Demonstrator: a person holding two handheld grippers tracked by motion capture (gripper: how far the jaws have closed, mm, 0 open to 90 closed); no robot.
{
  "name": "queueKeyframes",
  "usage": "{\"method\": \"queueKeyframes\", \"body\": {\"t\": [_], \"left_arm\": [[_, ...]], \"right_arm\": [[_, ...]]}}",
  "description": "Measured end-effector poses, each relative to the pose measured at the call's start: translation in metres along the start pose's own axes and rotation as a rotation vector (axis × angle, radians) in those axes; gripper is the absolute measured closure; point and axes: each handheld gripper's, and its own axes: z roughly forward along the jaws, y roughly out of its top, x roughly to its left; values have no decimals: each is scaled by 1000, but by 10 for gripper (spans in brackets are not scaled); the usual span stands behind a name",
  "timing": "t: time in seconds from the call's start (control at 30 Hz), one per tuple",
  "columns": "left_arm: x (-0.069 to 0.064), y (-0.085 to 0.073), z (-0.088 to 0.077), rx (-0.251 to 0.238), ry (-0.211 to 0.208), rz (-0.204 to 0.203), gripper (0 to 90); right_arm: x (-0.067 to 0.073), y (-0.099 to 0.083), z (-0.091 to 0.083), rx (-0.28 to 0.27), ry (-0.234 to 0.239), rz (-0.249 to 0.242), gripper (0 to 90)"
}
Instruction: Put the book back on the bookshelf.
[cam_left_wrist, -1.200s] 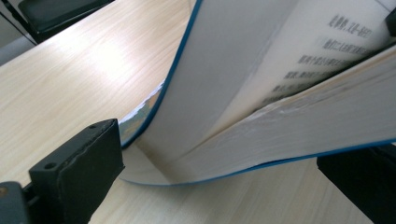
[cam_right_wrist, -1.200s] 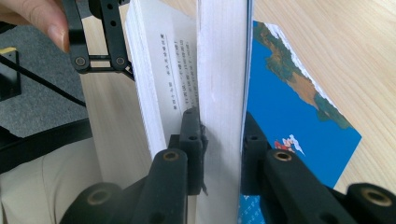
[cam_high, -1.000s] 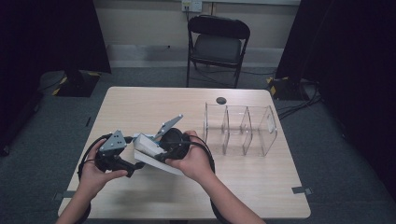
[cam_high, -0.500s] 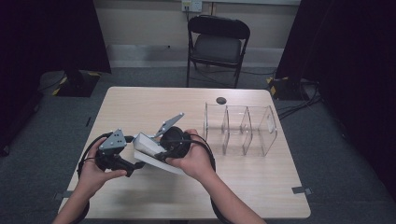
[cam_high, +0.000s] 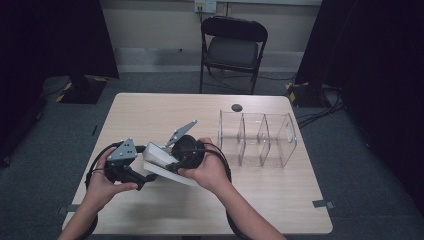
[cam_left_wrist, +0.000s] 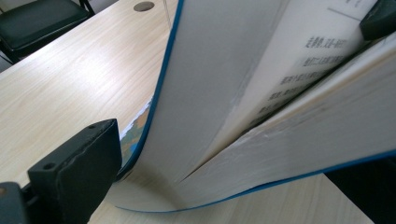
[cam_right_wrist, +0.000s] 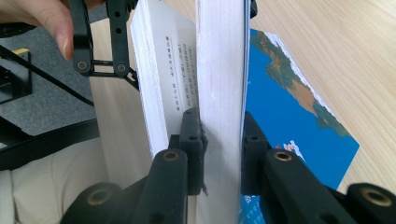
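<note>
- Against the picture from a second ago little has changed: both hands and the book (cam_high: 162, 162) sit at the same near-left part of the table (cam_high: 280, 200), and the left gripper has shifted only slightly.
- The left hand (cam_high: 102, 181) comes in from the bottom left of the high view and holds the left gripper (cam_high: 145, 176) low over the table, pointing right toward the book.
- In the left gripper view one black jaw stands at the lower left, against the outside of the book's blue-edged cover where it curls up; the other jaw is hidden, so I cannot tell how wide this gripper stands.
- The right hand (cam_high: 210, 170) reaches in from the bottom centre and holds the right gripper (cam_high: 167, 165) pointing left, its grey plate tilted up.
- In the right gripper view the right gripper (cam_right_wrist: 219, 140) has its two jaws pressed on either side of a thick block of pages, holding the book (cam_right_wrist: 219, 70) open; the printed front cover, blue with a map-like picture, lies flat on the table to the right.
- Printed lines show on an opened page in both gripper views.
- A clear acrylic divider rack (cam_high: 260, 137) stands well apart to the right, with a small dark round disc (cam_high: 236, 107) beyond it.
- A black folding chair (cam_high: 231, 47) stands behind the table.
</note>
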Motion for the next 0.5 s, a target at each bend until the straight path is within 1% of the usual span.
{"method": "queueKeyframes", "body": {"t": [0.03, 0.13, 0.17, 0.23, 0.27, 0.37, 0.4, 0.43, 0.47, 0.5], "left_arm": [[0, 1, -1, 3, 0, 7, 0], [-2, 1, 0, -7, 0, -3, 0], [-3, 1, 1, -9, -11, -14, 0], [-3, 0, 3, -11, -28, -17, 0], [-2, 0, 4, -6, -31, -4, 0], [-3, 0, 5, -11, -30, -11, 0], [-4, 2, 5, -9, -24, 0, 18], [-5, 3, 4, -3, -26, 24, 18], [-6, 4, 4, -1, -21, 42, 58], [-6, 5, 3, 9, -26, 50, 58]], "right_arm": [[0, 0, -1, -1, 1, -5, 766], [0, 1, -3, 7, 3, 3, 767], [-1, 1, -3, 0, 7, 5, 767], [-1, 1, -3, 5, 5, 9, 767], [0, 1, -3, 6, 4, 5, 766], [0, 1, -2, 4, 2, -1, 766], [0, 1, -3, 2, 3, 0, 766], [0, 1, -3, 2, 3, 0, 766], [0, 3, -2, 1, -1, -8, 765], [0, 3, -2, 1, -1, -8, 765]]}}
